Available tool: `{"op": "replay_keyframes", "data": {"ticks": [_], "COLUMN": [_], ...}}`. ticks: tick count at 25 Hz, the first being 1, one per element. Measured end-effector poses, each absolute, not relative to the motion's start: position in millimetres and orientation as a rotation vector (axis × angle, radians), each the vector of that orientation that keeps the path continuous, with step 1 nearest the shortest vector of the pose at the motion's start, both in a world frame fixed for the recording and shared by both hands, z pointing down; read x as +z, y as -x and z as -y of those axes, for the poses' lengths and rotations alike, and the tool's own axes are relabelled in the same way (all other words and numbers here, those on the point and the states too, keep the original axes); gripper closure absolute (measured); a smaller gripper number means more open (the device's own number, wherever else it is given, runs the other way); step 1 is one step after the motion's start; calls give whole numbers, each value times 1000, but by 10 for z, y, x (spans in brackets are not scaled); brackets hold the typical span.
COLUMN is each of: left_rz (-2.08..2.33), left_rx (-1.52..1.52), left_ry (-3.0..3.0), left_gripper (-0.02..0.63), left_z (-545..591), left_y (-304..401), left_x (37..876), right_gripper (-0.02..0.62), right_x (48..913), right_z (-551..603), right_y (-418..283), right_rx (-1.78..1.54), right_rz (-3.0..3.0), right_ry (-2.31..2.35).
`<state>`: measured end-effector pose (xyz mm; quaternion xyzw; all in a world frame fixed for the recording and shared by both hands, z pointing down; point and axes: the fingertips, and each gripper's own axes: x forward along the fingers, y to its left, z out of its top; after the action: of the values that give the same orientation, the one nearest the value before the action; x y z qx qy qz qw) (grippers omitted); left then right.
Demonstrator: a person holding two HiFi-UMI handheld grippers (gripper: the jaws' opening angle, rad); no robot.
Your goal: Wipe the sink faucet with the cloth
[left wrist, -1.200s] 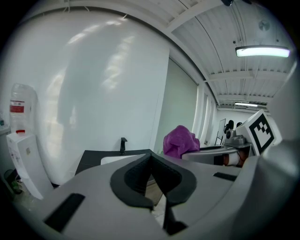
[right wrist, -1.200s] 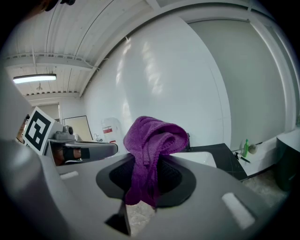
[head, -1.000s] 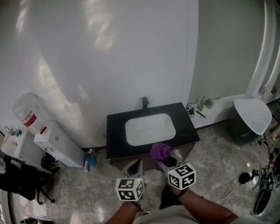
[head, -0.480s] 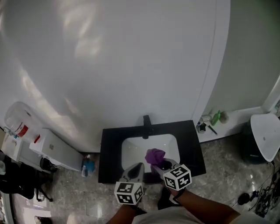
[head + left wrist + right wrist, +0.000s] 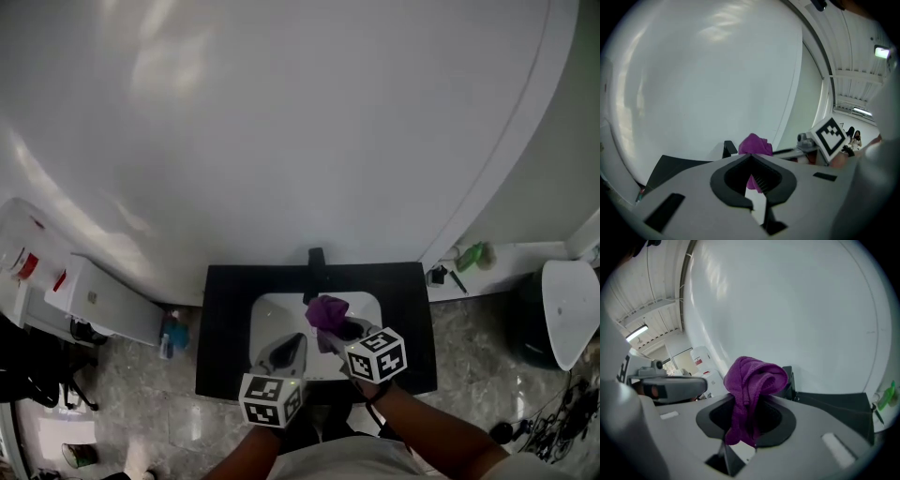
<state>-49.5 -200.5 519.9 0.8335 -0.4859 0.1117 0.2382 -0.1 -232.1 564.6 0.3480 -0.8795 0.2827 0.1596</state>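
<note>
Black counter [image 5: 221,330] lay below. Nearest, the left gripper [image 5: 289,349] was closed and empty. The right gripper [image 5: 336,330] pinched the purple cloth [image 5: 327,310] just short of the faucet [image 5: 316,262]. Judged: wiping not yet begun, whole faucet outstanding.

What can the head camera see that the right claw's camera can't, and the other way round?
Only the head view shows the tiled floor, the person's arm and the marker cube on the right claw. Only the right gripper view shows the ceiling light and that claw's jaws pinched on the purple cloth. Both show the cloth, the black faucet and the black counter.
</note>
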Motion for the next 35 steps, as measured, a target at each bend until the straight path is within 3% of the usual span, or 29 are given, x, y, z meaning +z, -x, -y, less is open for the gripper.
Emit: {"op": "replay_keyframes", "data": {"ticks": [5,10,19,27,35], "left_rz": [1305,1259,1240,1249,1234], "left_rx": [333,345,314,338,336], "left_ry": [-2307,-2261,-2240,-2240,-2244], "left_gripper": [600,600,600,600,600], "left_z": [2301,2480,2706,2724,2748], "left_y": [612,673,902,968,1009], "left_x": [5224,5490,5568,5548,5584], "right_gripper": [492,491,495,492,494], "right_x": [5610,6299,6536,6315,6840], "right_z": [3657,4455,3406,4501,3208], "right_y": [109,72,217,142,456], "right_rx": [705,794,824,672,764], "right_rz": [2486,2337,2301,2272,2262], "right_ry": [-1077,-1098,-942,-1121,-937]}}
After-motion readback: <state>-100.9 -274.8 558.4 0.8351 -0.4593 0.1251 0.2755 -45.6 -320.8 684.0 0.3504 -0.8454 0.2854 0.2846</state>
